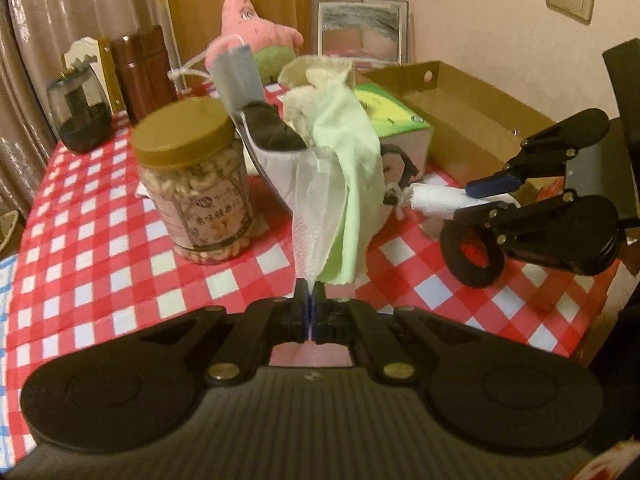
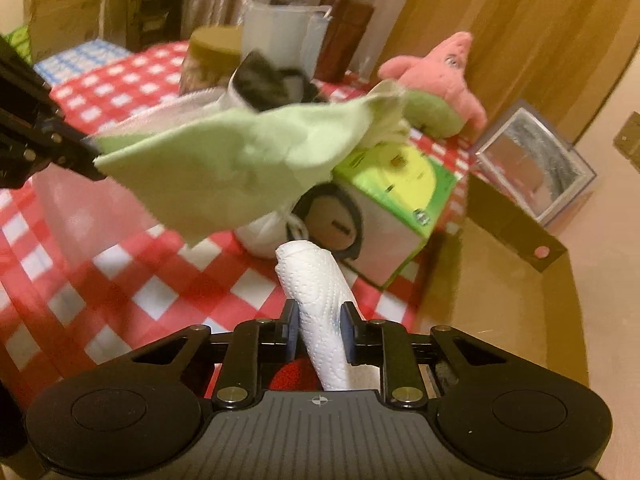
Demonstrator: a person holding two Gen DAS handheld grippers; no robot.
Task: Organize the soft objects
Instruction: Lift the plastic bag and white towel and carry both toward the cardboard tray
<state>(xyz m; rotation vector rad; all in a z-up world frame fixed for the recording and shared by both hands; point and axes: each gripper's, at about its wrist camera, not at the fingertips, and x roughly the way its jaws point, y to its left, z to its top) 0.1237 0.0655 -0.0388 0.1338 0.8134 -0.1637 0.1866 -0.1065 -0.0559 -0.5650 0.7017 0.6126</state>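
My left gripper (image 1: pixel 309 290) is shut on a thin white mesh cloth (image 1: pixel 316 208) that hangs out of a white basket (image 1: pixel 276 172), next to a light green cloth (image 1: pixel 348 160). The basket also holds a black cloth (image 1: pixel 272 126) and a grey face mask (image 1: pixel 236 80). My right gripper (image 2: pixel 320 320) is shut on a rolled white paper towel (image 2: pixel 316 280); it also shows in the left wrist view (image 1: pixel 440 200). The green cloth (image 2: pixel 224 160) stretches from the left gripper's fingers (image 2: pixel 86 160) across the right wrist view. A pink starfish plush (image 1: pixel 256 28) sits at the back.
A snack jar with a brown lid (image 1: pixel 196 176) stands left of the basket on the red checked tablecloth (image 1: pixel 100 240). A green tissue box (image 1: pixel 392 120) and an open cardboard box (image 1: pixel 472 108) lie to the right. A dark glass jar (image 1: pixel 82 116) and a mirror (image 1: pixel 360 28) stand behind.
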